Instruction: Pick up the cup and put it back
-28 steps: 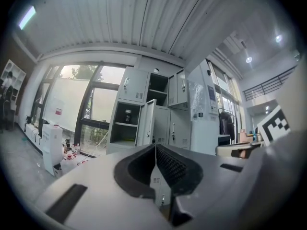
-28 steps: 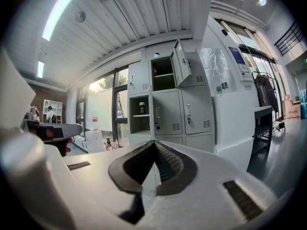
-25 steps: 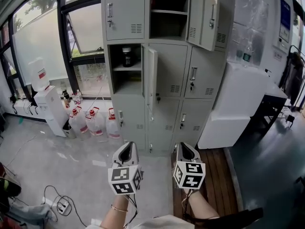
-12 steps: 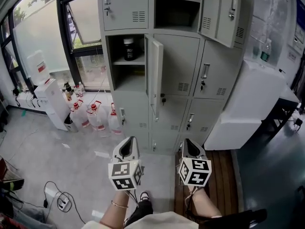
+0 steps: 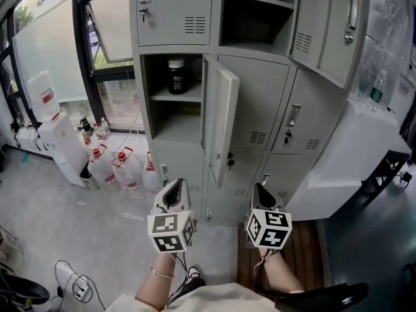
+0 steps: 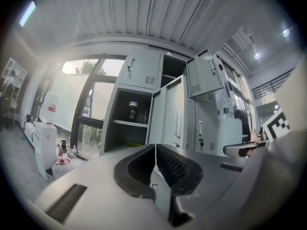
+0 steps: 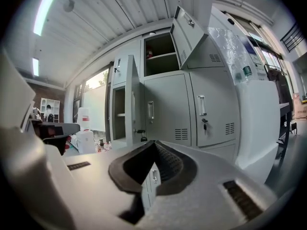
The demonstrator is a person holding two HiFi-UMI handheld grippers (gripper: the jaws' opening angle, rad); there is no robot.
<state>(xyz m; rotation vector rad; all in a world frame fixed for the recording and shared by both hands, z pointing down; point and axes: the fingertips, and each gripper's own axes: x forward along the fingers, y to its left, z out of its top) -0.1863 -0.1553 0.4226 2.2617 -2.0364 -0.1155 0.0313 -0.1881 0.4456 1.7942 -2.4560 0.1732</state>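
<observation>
The dark cylindrical cup with a pale lid (image 5: 176,75) stands on the shelf (image 5: 174,98) in the open compartment of the grey metal locker (image 5: 260,109), far ahead. The left gripper (image 5: 174,187) and the right gripper (image 5: 262,192) are each pressed together (nothing held). Reaching in unopened could topple the cup, and the ajar door (image 5: 224,117) on its right could snag a gripper.

A bank of grey lockers (image 5: 260,103) fills the view. One middle door (image 5: 223,119) stands open, and on the shelf inside stands a dark cup (image 5: 176,75) with a pale lid, upright. Lower down, the left gripper (image 5: 174,188) and right gripper (image 5: 262,192) point toward the lockers, side by side and apart from them. Water jugs (image 5: 117,168) stand on the floor at the left, beside a white dispenser (image 5: 57,138).
</observation>
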